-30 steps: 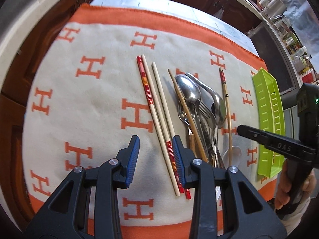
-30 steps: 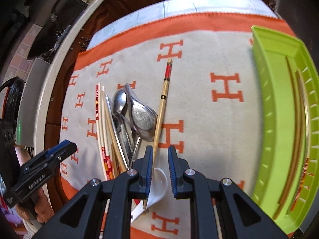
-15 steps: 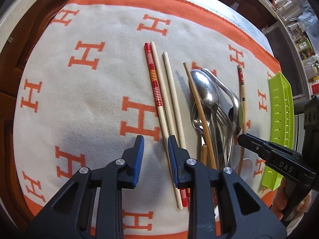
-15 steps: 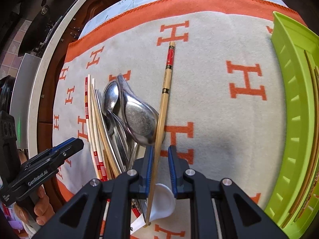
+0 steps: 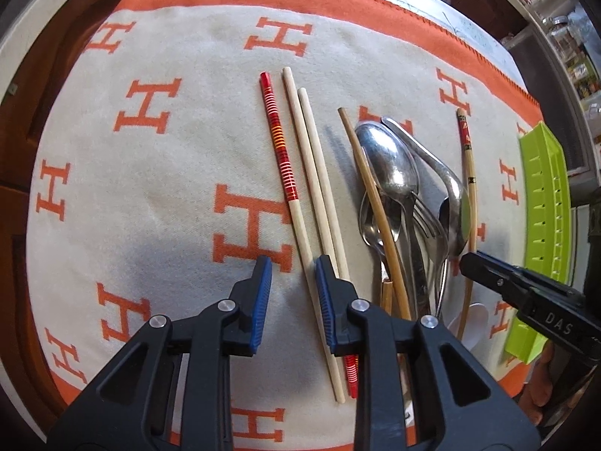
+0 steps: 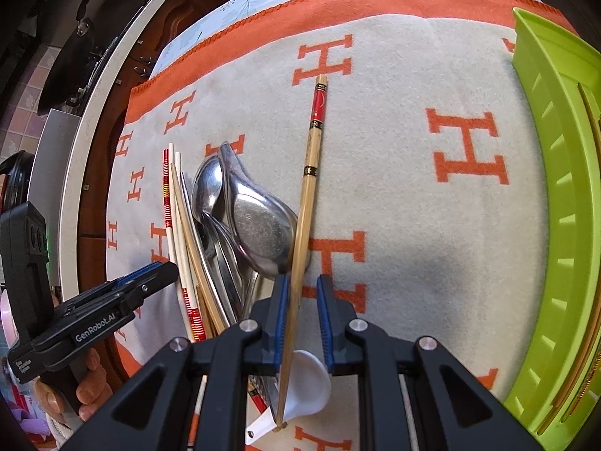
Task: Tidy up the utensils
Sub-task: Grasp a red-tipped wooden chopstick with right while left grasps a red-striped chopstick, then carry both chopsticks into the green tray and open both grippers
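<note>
On the orange-and-cream cloth (image 5: 157,195) lie a red-striped chopstick (image 5: 280,143), two plain pale ones (image 5: 311,150), a brown one (image 5: 372,195) and a pile of metal spoons (image 5: 390,165) and a fork (image 5: 428,221). My left gripper (image 5: 293,263) points straight down, open, and the red-striped chopstick's pale shaft runs between its pads close to the right one. A bamboo chopstick with a red end (image 6: 311,165) passes between the pads of my right gripper (image 6: 302,280), near the left pad and not pinched. A white ceramic spoon (image 6: 308,379) lies under that gripper.
A lime green tray (image 6: 556,188) stands along the cloth's right side with chopsticks (image 6: 588,120) lying in it. Dark wooden cabinets and a white counter edge (image 6: 75,173) ring the table. The other gripper and a hand show in each view.
Both grippers have come down closer to the cloth. The left jaws narrowed and shifted over the red-striped chopstick. The bamboo chopstick now sits between the right pads.
</note>
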### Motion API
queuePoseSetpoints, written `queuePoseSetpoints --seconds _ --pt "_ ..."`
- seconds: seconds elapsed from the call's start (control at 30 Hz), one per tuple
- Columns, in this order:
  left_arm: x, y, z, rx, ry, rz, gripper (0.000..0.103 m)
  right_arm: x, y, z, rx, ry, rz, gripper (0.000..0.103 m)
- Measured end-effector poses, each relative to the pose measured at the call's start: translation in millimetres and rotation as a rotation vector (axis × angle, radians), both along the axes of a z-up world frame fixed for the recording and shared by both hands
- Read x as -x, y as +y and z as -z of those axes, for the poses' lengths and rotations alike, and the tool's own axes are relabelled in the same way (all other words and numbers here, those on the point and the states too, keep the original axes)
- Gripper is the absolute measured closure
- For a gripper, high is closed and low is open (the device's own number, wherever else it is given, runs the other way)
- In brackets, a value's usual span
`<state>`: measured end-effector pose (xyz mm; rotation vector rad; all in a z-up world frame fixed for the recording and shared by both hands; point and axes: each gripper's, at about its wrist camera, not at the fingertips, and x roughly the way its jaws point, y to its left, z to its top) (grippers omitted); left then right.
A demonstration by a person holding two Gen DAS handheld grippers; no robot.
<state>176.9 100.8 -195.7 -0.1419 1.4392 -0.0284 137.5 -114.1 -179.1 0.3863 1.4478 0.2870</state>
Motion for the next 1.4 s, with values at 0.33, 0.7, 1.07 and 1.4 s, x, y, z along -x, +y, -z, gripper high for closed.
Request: queuePoseSetpoints --seconds 0.33,0.7,1.07,1.4 --pt "2.9 -19.5 1.0 -0.059 -0.041 -0.013 0.098 0.6 -1.6 0.4 -0.014 -0.011 -0.003 0.088" --pt "14.4 0.4 -1.9 0.095 -0.017 -0.113 0.100 6.7 -9.0 -2.8 -0.041 -0.037 0.045 0.097" --pt "29.6 -21.6 -53.4 0.170 -0.093 -0.031 0.100 21.5 -29.8 -27.5 -0.091 -0.102 0.094 0.097" --pt "36.0 -106.2 -103.4 0.190 -0.159 0.139 0.100 49.6 -57.1 -68.1 -0.102 -0.211 0.117 0.097"
